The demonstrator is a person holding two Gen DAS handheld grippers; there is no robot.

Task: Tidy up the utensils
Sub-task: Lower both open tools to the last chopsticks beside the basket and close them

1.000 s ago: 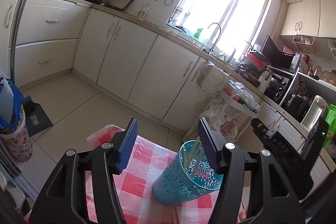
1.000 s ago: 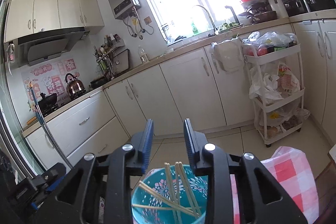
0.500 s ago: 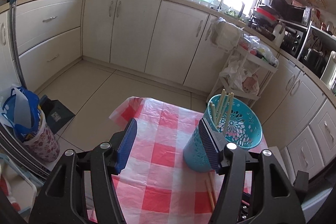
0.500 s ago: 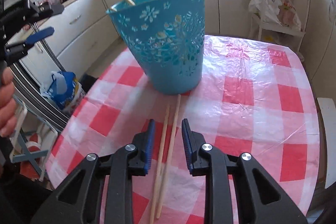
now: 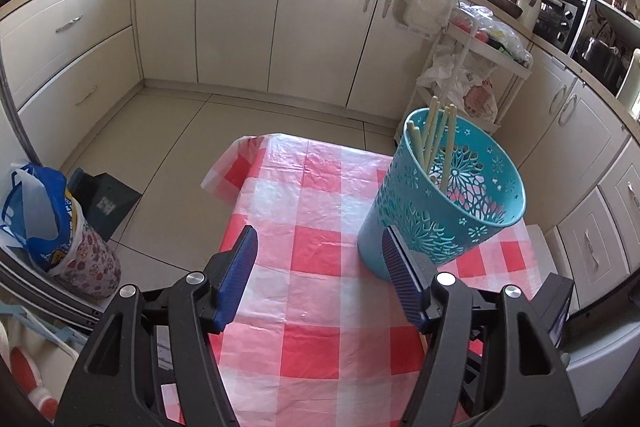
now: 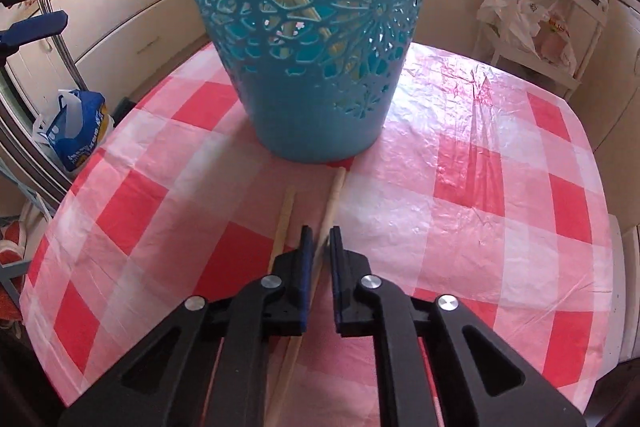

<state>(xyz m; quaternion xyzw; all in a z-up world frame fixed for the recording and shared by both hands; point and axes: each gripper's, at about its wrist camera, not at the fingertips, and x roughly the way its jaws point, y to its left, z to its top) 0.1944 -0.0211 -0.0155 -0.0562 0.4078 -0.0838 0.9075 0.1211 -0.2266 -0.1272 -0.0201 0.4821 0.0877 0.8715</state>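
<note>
Several chopsticks are already stood in the cup. One chopstick is clamped by the right tongs on the table; another lies just left. The left tongs are held apart, empty.

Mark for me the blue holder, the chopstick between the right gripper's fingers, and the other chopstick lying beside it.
blue holder (image 6: 320, 75): right wrist view, on its patterned front wall.
gripped chopstick (image 6: 334, 197): right wrist view, on the shaft ahead of the fingertips.
loose chopstick (image 6: 285, 215): right wrist view, on its upper shaft, left of the gripped one.
</note>
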